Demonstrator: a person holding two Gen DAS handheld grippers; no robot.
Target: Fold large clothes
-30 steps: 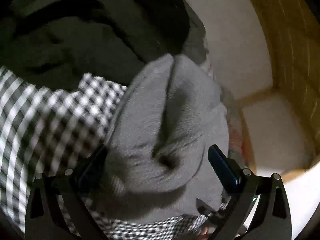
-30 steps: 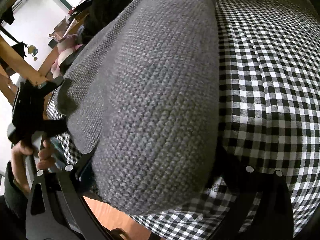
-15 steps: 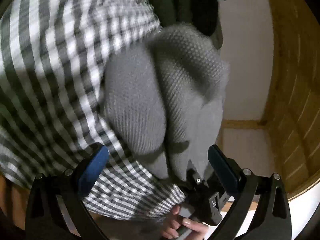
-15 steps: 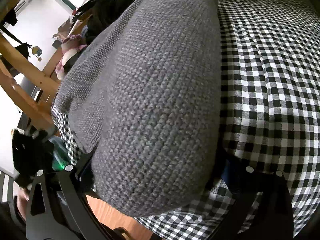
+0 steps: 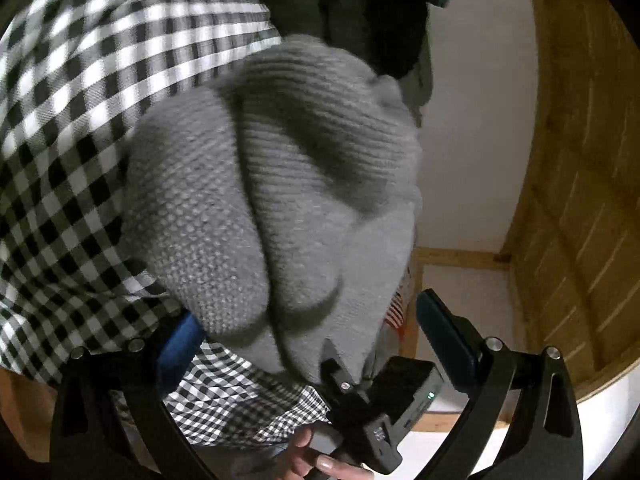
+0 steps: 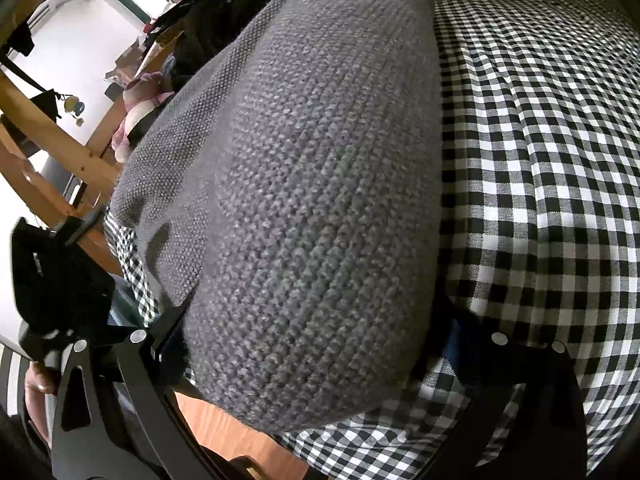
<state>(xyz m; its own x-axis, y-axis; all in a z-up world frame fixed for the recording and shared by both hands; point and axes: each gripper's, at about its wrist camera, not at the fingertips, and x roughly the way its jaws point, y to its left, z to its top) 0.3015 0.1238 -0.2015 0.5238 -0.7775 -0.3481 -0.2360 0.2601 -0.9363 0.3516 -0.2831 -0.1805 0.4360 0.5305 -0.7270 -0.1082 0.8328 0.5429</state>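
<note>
We see the knitted sweater [image 6: 312, 200] bunched between the right gripper [image 6: 308, 344] fingers, lying on the checked cloth [image 6: 540, 184]. A heap of clothes [image 6: 200, 28] sits behind it, and wooden beams [image 6: 52, 136] stand left.

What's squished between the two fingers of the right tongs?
In the right wrist view, a thick fold of the grey knitted sweater fills the right tongs, above the checkered cloth.

A grey knit sweater [image 6: 316, 216], bunched into a thick roll, lies on black-and-white checked cloth [image 6: 540, 168] between the right tool's fingers.
</note>
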